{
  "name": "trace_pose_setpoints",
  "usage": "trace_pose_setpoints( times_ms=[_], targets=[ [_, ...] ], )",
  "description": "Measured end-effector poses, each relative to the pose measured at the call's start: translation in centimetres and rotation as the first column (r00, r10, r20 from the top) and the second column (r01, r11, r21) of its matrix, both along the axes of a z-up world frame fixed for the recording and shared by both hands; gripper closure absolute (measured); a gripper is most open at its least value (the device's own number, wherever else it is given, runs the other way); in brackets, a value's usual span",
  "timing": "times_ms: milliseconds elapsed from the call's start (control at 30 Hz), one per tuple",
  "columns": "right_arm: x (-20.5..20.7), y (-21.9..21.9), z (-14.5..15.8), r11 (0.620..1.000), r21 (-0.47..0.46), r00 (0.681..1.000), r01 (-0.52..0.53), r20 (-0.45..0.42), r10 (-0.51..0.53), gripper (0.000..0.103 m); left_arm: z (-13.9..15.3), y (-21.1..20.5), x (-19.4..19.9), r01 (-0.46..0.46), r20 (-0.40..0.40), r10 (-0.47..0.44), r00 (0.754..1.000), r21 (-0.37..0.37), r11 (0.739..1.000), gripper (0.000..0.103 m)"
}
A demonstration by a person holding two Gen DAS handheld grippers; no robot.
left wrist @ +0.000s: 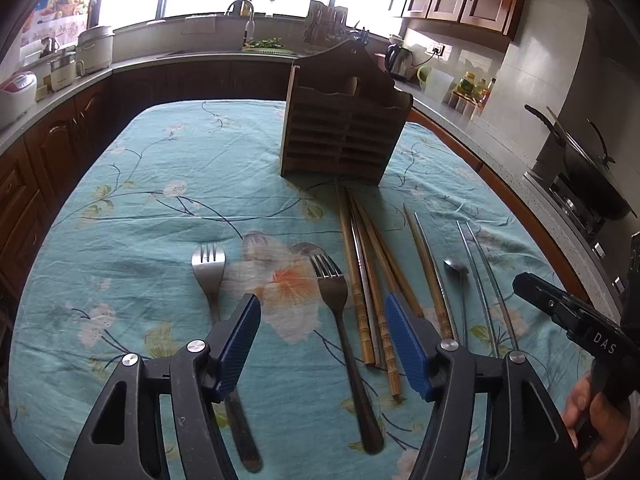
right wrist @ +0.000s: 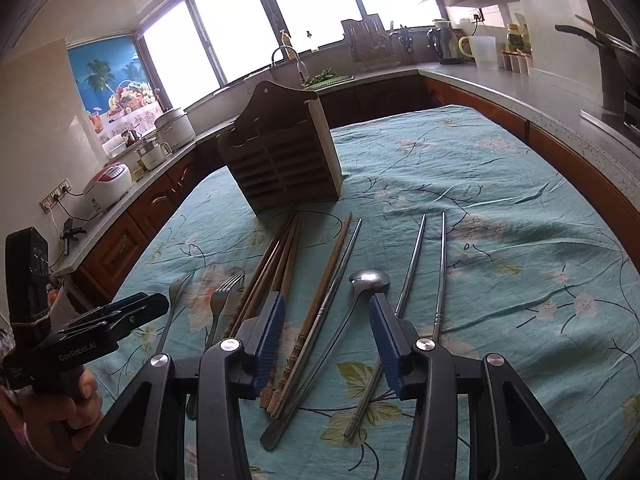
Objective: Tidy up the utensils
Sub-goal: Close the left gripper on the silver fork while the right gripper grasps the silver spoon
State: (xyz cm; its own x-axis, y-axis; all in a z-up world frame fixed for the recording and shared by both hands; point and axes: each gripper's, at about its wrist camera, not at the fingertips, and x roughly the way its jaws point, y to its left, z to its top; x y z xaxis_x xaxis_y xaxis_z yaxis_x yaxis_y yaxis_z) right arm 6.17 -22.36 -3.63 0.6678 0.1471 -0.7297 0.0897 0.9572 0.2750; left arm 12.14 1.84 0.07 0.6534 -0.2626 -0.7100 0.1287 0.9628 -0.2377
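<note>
A brown wooden utensil holder (left wrist: 344, 128) (right wrist: 280, 152) stands on the table's far half. In front of it lie two forks (left wrist: 208, 272) (left wrist: 334, 300), several wooden chopsticks (left wrist: 372, 280) (right wrist: 276, 264), a metal spoon (left wrist: 456, 268) (right wrist: 368, 280) and metal chopsticks (left wrist: 484, 280) (right wrist: 440, 264). My left gripper (left wrist: 322, 312) is open and empty, above the right fork. My right gripper (right wrist: 326, 316) is open and empty, above the spoon's handle and wooden chopsticks. The right gripper also shows in the left wrist view (left wrist: 560, 308), and the left in the right wrist view (right wrist: 116, 316).
The table wears a teal floral cloth (left wrist: 160, 184) (right wrist: 500, 208). Kitchen counters surround it, with rice cookers (left wrist: 94, 48), a sink (left wrist: 244, 12), a kettle (right wrist: 444, 44) and a wok on a stove (left wrist: 580, 168).
</note>
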Motion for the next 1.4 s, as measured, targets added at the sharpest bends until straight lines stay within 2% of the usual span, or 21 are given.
trace_pose_setpoints(
  times_ms=[267, 400, 500, 667, 700, 767, 833, 1033, 1400],
  targets=[
    [2.6, -0.4, -2.7, 0.999, 0.039, 0.993, -0.007, -0.119, 0.012, 0.069, -1.3, 0.1, 4.5, 0.039, -0.097, -0.039, 0.994, -0.005, 0.999, 0.048],
    [3.6, -0.6, -3.8, 0.999, 0.042, 0.986, 0.004, -0.166, 0.003, 0.069, -1.6, 0.6, 6.1, 0.04, -0.127, -0.041, 0.991, -0.013, 0.999, 0.049],
    [4.2, -0.7, -4.6, 0.999, 0.051, 0.98, 0.011, -0.201, -0.001, 0.069, -2.4, 0.6, 7.5, 0.049, -0.153, -0.05, 0.987, -0.014, 0.999, 0.055],
    [5.3, -0.7, -5.0, 0.999, 0.048, 0.977, 0.009, -0.211, 0.002, 0.071, -3.5, -0.2, 9.2, 0.076, -0.175, -0.074, 0.982, 0.004, 0.997, 0.06],
    [5.6, -0.7, -5.0, 0.999, 0.042, 0.977, 0.007, -0.213, 0.002, 0.073, -3.5, -0.3, 9.4, 0.081, -0.168, -0.076, 0.983, 0.02, 0.997, 0.061],
    [6.0, -0.4, -5.1, 1.0, 0.022, 0.976, -0.002, -0.218, 0.007, 0.088, -3.6, -1.0, 9.4, 0.088, -0.16, -0.08, 0.984, 0.045, 0.995, 0.064],
    [6.1, -0.5, -5.2, 0.999, 0.031, 0.976, -0.009, -0.217, 0.015, 0.095, -3.8, -1.4, 9.6, 0.091, -0.156, -0.083, 0.984, 0.05, 0.995, 0.077],
    [5.8, -0.2, -4.3, 0.998, 0.054, 0.984, -0.028, -0.172, 0.037, 0.1, -3.3, -0.4, 8.7, 0.088, -0.121, -0.088, 0.989, -0.005, 0.996, 0.081],
    [4.6, 0.2, 0.9, 0.997, 0.051, 0.998, -0.05, -0.033, 0.052, 0.101, 2.0, 3.4, 3.4, 0.047, 0.038, -0.043, 0.998, -0.103, 0.994, 0.082]
  ],
)
